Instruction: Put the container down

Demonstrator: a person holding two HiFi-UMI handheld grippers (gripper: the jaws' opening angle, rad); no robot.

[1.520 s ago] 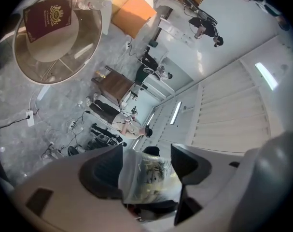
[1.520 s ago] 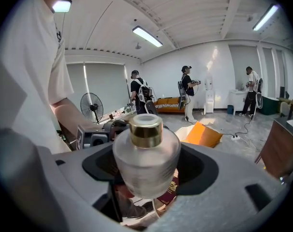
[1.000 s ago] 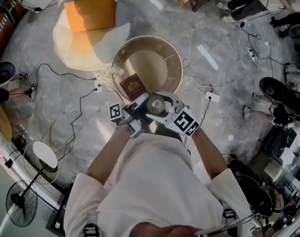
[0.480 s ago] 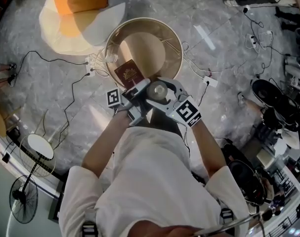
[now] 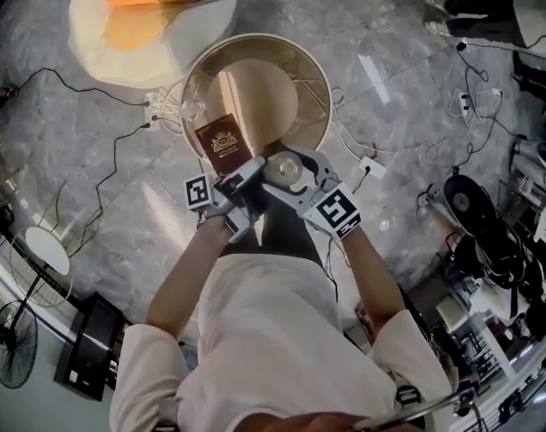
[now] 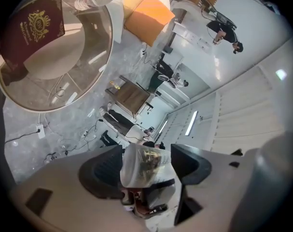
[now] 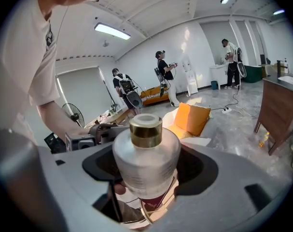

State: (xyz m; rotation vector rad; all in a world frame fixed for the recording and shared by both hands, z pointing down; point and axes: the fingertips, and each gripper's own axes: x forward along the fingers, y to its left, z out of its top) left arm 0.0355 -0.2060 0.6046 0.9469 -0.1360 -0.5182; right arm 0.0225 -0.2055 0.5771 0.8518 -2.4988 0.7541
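The container [image 7: 145,166], a frosted bottle with a gold cap [image 7: 146,129], hangs just off the near rim of the round glass bench [image 5: 319,106]. The right gripper [image 7: 146,180] has its jaws clamped on the broad body, and the left gripper [image 6: 148,170] seems closed on it too. It looks like glass: stiff, smooth, breakable, with some weight, so it is best held below the shoulder. It stands upright, cap up.

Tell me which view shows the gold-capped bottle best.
The right gripper view: the bottle stands large in the right tool, cap clear. The head view shows it small from above; the left gripper view shows only a pale part.
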